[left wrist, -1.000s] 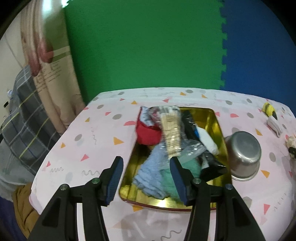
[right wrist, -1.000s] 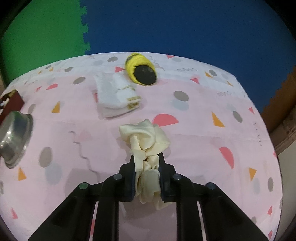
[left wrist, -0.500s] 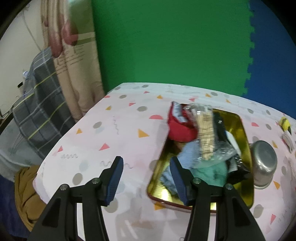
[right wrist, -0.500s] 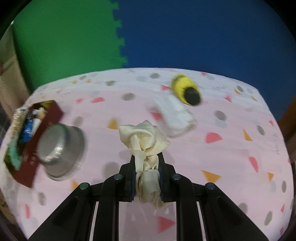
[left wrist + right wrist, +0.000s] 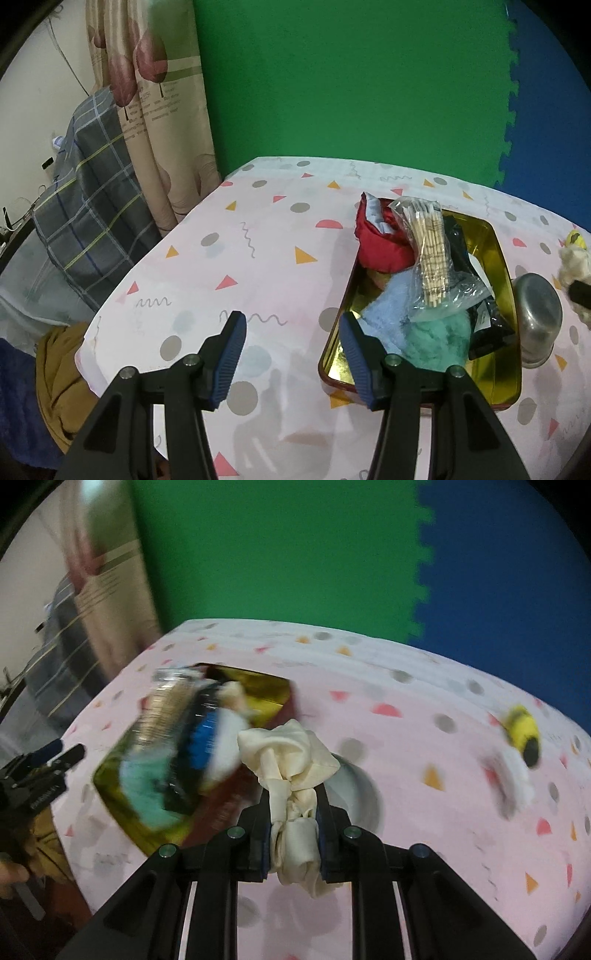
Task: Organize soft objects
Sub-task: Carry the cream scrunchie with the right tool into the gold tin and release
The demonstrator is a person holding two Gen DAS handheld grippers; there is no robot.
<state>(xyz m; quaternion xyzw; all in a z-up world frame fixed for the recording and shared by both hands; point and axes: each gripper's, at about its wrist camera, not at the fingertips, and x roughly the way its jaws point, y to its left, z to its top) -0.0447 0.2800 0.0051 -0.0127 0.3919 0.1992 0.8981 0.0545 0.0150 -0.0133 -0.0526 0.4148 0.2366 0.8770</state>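
Observation:
My right gripper (image 5: 293, 806) is shut on a crumpled cream cloth (image 5: 286, 753), held in the air above the steel bowl (image 5: 360, 794). The same cloth (image 5: 572, 260) shows at the right edge of the left wrist view. A gold tin tray (image 5: 498, 243) holds a red cloth (image 5: 380, 243), a light blue towel (image 5: 388, 317), a teal cloth (image 5: 439, 339), a bag of wooden sticks (image 5: 432, 254) and dark items. My left gripper (image 5: 291, 332) stands open over the tablecloth just left of the tray, with nothing between its fingers.
A steel bowl (image 5: 537, 317) sits right of the tray. A yellow-and-black plush bee (image 5: 522, 733) and a folded white cloth (image 5: 515, 775) lie at the far right. A checked cloth (image 5: 88, 206) and curtain (image 5: 155, 110) hang beyond the table's left edge.
My right gripper has swung left and risen with the cream cloth, from near the bee to above the bowl beside the tray. My left gripper shifted left, off the tray.

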